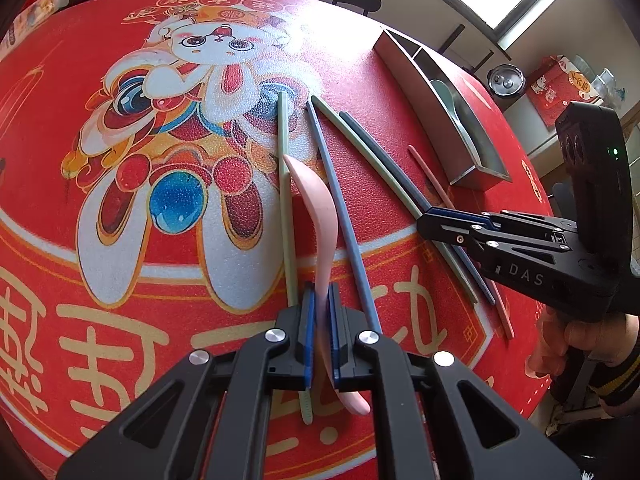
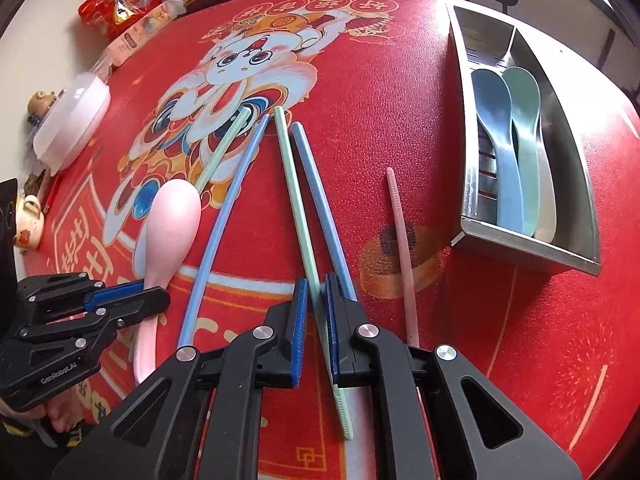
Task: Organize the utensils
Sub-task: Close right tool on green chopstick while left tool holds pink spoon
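We have the left gripper point(image 1: 319, 320) clamped on the handle of the pink spoon point(image 1: 316, 216), low on its stem so the bowl can swing free toward the tray point(image 2: 468, 196). Our right gripper point(image 2: 317, 316) is closed on the green chopstick point(image 2: 298, 200), near its thick end, with a blue chopstick point(image 2: 316, 196) lying just beside it and perhaps under one jaw. The tray sits at the cloth's point(image 2: 460, 320) right edge; a blue spoon point(image 2: 500, 152) and a green spoon point(image 2: 528, 148) already lie in one compartment, so the pink spoon likely joins them. A pink chopstick point(image 2: 402, 256) waits near the tray.
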Demonstrator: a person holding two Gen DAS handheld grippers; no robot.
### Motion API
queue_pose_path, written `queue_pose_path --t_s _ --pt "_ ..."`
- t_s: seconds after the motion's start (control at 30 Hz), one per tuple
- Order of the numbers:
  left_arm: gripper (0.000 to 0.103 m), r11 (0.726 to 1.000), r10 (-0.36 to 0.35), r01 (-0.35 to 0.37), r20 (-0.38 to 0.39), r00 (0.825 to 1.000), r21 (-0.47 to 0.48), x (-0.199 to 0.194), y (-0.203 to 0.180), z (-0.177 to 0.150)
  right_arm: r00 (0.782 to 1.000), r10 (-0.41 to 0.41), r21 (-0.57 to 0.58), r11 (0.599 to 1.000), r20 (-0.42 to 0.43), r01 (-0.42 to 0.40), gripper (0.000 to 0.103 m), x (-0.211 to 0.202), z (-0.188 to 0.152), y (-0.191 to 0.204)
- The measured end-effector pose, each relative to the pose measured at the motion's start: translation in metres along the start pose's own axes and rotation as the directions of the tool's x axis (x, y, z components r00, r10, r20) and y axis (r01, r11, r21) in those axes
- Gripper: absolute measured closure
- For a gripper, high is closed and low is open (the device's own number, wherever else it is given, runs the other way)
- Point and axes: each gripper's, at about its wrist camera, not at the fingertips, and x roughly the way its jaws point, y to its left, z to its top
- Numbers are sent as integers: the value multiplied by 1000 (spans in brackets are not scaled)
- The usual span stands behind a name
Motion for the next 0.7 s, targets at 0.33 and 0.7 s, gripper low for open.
queue_pose_path --t_s 0.33,0.7 --pt "95 1000 12 -12 1 1000 8 1 -2 0 1000 -31 -30 999 4 31 95 5 12 5" --pt "95 1000 18 -18 6 1000 6 1 -3 0 997 -74 -73 994 12 75 94 6 14 14"
